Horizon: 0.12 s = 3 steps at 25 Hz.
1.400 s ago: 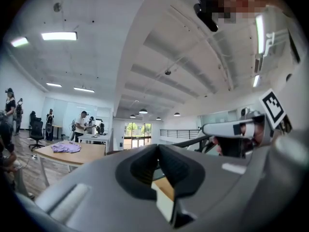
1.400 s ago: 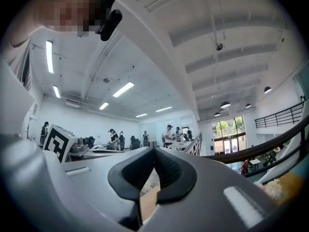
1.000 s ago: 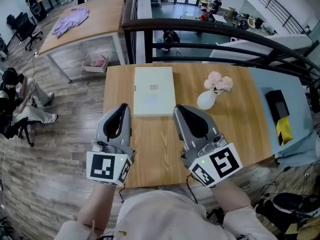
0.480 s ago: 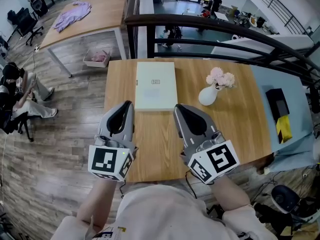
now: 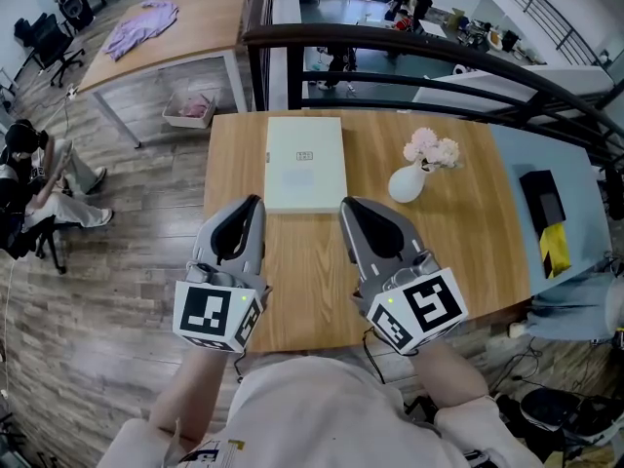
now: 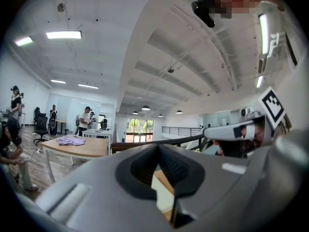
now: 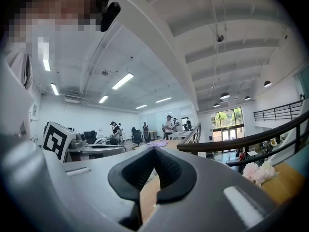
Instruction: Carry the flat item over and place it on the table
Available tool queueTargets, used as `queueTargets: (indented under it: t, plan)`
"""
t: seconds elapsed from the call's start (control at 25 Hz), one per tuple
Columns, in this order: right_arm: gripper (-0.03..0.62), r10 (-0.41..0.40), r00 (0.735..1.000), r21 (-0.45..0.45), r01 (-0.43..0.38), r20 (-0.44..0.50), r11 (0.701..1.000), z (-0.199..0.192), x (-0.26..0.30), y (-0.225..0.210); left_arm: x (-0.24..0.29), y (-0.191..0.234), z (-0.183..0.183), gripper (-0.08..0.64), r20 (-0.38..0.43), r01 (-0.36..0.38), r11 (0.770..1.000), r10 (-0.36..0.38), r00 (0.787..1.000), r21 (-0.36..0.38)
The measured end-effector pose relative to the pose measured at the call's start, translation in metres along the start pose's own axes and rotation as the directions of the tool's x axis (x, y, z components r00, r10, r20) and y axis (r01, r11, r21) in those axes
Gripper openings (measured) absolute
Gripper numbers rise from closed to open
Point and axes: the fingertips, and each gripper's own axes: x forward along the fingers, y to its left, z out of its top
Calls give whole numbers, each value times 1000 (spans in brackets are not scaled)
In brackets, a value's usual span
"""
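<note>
Since the wooden table [image 5: 468, 261] is already bearing the flat box [image 5: 304, 164], the placing is looking either finished or not begun; any pickup is calling for opened jaws. The box is lying pale, thin and rectangular toward the far edge. The left gripper [image 5: 253, 203] and right gripper [image 5: 348, 207] are hovering short of it, pinched closed and empty, with a flower vase [image 5: 405, 185] standing beside the box.

Bright, even light fills the place — ceiling strips [image 6: 63, 34] glow above the left gripper [image 6: 158, 149] and daylight comes from the glass doors [image 6: 137, 125] far ahead of it, leaving only faint shadows. Both gripper views bow hard toward dark round edges, with the nearest grey jaws soft — the head view is crisp.
</note>
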Motion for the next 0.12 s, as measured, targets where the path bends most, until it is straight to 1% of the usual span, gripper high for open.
queueTargets:
  t: [0.12]
  plan:
    - [0,1,1000,-3,-1,-2,1000,0,1,-1,2,-2,0,3,-5,7,1000,-7,1000,4]
